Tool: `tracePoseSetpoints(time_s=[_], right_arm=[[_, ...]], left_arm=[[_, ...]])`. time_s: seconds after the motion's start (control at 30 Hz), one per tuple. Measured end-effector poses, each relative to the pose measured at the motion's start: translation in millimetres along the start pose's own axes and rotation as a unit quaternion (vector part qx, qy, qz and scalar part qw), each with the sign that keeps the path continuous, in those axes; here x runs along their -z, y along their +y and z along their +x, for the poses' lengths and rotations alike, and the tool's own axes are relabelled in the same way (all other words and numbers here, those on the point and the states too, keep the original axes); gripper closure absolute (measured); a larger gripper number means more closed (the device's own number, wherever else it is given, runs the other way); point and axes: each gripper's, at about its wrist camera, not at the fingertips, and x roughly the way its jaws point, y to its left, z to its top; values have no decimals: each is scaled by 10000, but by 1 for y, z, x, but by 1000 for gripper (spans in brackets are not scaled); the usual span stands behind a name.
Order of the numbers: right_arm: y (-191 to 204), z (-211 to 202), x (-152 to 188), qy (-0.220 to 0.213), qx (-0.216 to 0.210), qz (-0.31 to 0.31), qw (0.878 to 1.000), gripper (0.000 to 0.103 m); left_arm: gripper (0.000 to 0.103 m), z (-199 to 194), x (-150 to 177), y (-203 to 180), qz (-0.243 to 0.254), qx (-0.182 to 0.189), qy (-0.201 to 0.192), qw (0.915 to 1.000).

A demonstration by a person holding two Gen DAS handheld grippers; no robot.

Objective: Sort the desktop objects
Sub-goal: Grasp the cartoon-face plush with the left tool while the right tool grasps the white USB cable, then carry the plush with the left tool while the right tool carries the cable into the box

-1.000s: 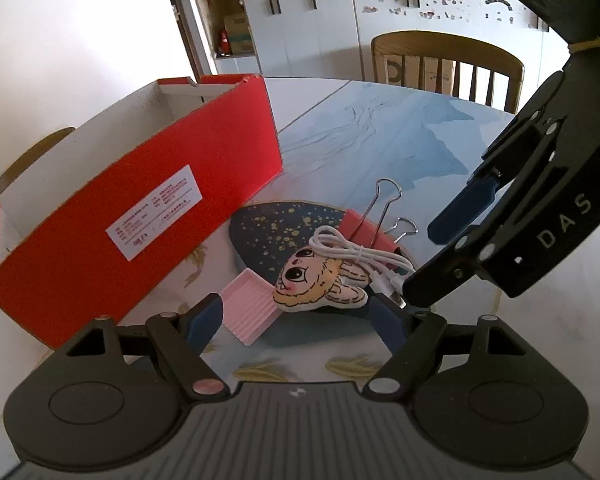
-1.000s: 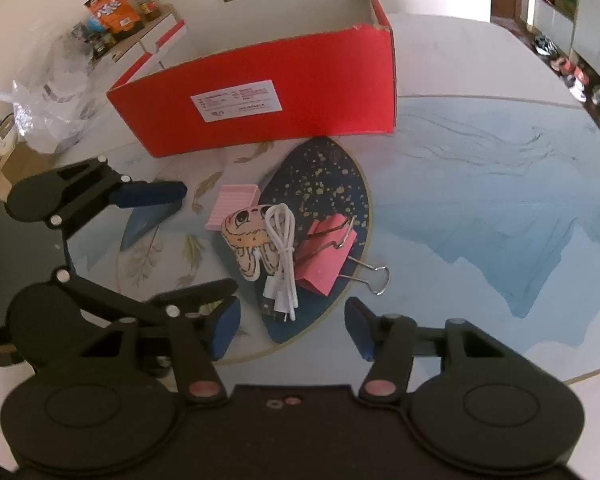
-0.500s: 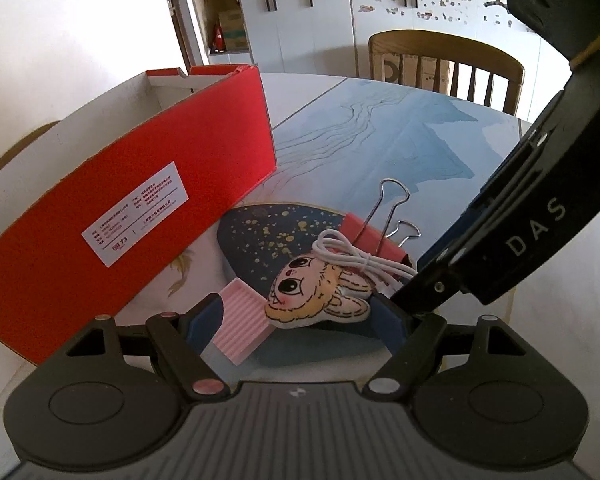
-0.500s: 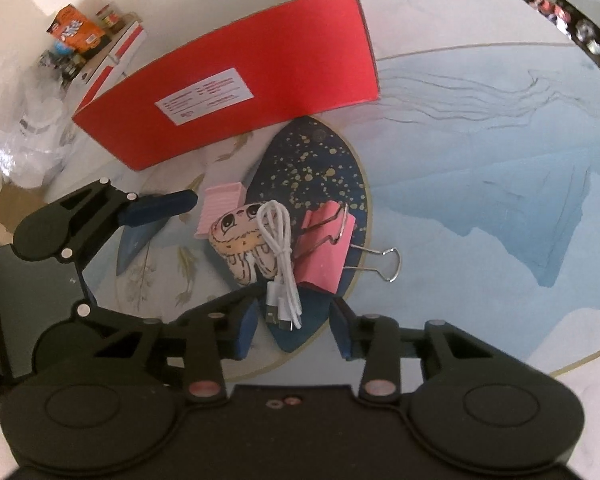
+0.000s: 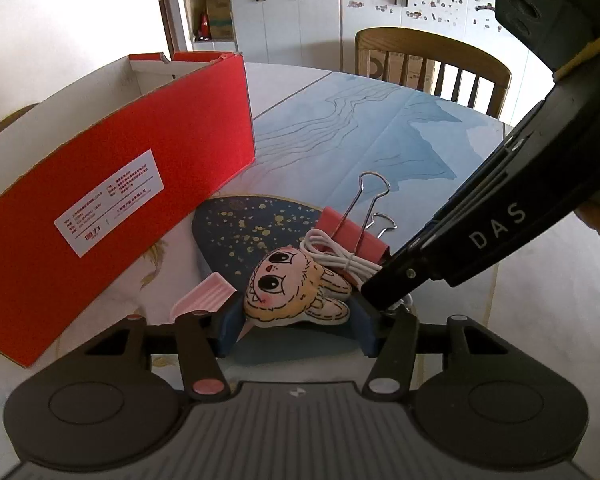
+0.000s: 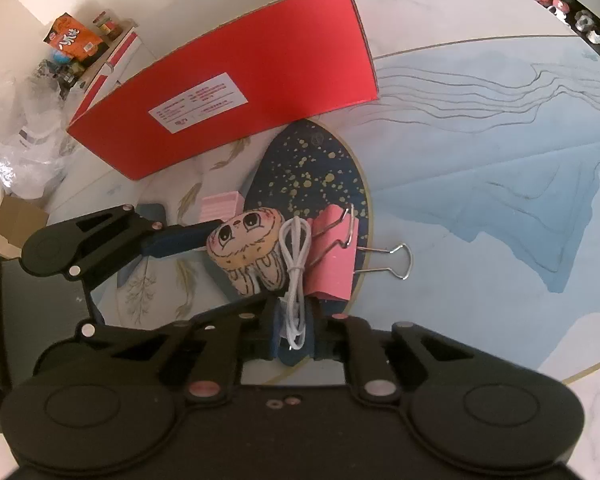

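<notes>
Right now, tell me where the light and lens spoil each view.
Left wrist view: the wall washes out white and the chair bows from fisheye. Right wrist view: dark corners, glare on the plastic bags, and the red box curves.

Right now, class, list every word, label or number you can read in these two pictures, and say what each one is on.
"DAS": white letters on the right gripper, seen in the left wrist view.
White label on the red box: print too small to read.
Orange snack bag: white characters, too blurred to read.
</notes>
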Motion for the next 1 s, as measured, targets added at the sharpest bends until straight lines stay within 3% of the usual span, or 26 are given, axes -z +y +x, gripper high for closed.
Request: tracePoseSetpoints(time_s=[0.57, 0.77, 1.0], right_arm=[[4, -22, 7, -177, -126, -68, 9997, 93], [7, -35, 12, -241, -207, -84, 9995, 93], [15, -51, 16, -364, -309, -83, 9988, 93]], left_arm=[[49, -36, 13, 9, -973, 30, -5, 9952], [49, -53, 16, 8, -1432, 54, 106, 9896], [49, -73, 9, 5, -1622, -13, 45, 9868]])
